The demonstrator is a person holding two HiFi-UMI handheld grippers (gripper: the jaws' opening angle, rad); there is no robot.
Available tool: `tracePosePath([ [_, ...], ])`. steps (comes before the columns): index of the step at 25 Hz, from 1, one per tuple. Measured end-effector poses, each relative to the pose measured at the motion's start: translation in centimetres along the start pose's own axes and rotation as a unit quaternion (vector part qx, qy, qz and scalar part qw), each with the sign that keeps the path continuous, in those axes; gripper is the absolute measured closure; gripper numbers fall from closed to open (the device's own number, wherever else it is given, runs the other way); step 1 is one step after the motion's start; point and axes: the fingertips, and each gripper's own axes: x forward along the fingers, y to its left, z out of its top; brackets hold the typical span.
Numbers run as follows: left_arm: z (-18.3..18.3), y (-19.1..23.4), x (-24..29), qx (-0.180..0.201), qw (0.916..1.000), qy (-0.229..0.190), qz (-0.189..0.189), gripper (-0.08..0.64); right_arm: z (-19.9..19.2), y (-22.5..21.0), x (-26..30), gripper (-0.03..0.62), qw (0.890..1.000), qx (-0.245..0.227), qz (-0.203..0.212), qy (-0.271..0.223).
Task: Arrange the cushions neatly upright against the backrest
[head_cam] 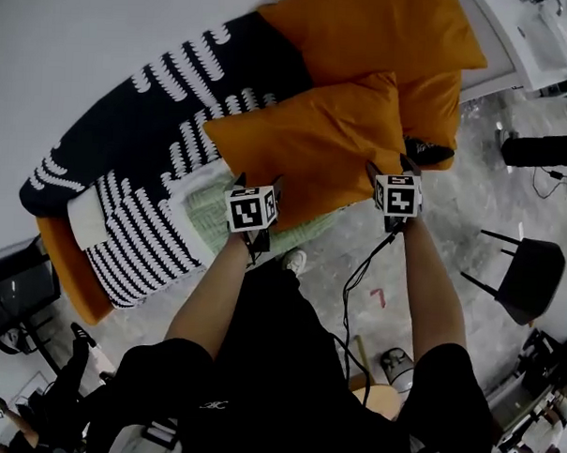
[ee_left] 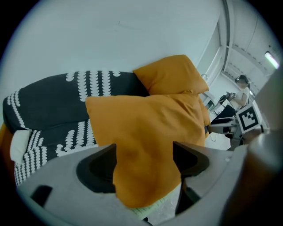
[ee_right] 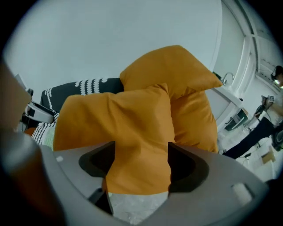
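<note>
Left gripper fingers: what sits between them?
The lower edge of the front orange cushion lies between the spread fingers of the left gripper, shown in the left gripper view.

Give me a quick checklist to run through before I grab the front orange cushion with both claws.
1. Jaws of the left claw wide apart: ok.
2. Jaws of the right claw wide apart: ok.
3. Near edge of the front orange cushion lies between both pairs of jaws: ok.
4. Firm grip on the fabric: not ok, neither claw has closed.
5. That cushion upright against the backrest: not ok, it lies forward over the seat.
6. The rear orange cushion neatly upright: cannot tell.
</note>
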Motion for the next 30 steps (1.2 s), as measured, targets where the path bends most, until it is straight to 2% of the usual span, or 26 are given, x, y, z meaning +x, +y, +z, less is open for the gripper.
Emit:
tracePosePath([
  [4, -2.1, 2.6, 2.4, -0.007, 0.999, 0.03, 0.033, 0.17, -1.5, -1.9, 3.3, 0.261, 1.0, 0.003, -0.011, 0.029],
  [6, -2.4, 3.3, 3.3, 0.001, 0.9987, 0.024, 0.044, 0.193, -2.1, -2.3, 4.8, 0.251, 0.999, 0.001, -0.007, 0.041],
  [10, -2.7, 3.4, 4.6, 0.007, 0.9988, 0.012, 0.046, 0.207, -2.7, -2.2, 7.3, 0.241, 0.998, 0.0, 0.005, 0.056],
  [12, -2.9, 3.5, 5.3, 0.014, 0.9989, 0.018, 0.04, 0.226, -3.0, -1.7, 8.4, 0.264, 0.998, 0.001, 0.014, 0.062],
  [15, -2.8, 3.4, 6.3, 0.024, 0.9987, 0.035, 0.027, 0.299, -3.4, -0.7, 9.9, 0.372, 0.997, 0.011, 0.02, 0.068],
  [18, -2.3, 2.5, 6.3, 0.028, 0.9979, 0.053, 0.026, 0.439, -3.1, 0.0, 10.0, 0.52, 0.998, -0.014, -0.004, 0.064],
  [19, -2.2, 2.3, 6.0, 0.032, 0.9976, 0.055, 0.028, 0.476, -2.9, 0.1, 9.7, 0.551, 0.998, -0.017, -0.01, 0.059],
  [22, -2.2, 2.0, 4.9, 0.043, 0.9974, 0.048, 0.033, 0.525, -2.4, 0.5, 7.8, 0.568, 0.999, -0.001, -0.007, 0.045],
  [26, -2.3, 1.4, 2.3, 0.037, 0.9978, 0.04, 0.038, 0.535, -1.5, 0.8, 4.6, 0.569, 1.0, 0.014, 0.002, 0.021],
  [30, -1.6, 0.8, -0.1, 0.043, 0.9971, 0.024, 0.058, 0.537, -0.5, 0.9, 1.4, 0.569, 1.0, 0.024, 0.003, 0.002],
])
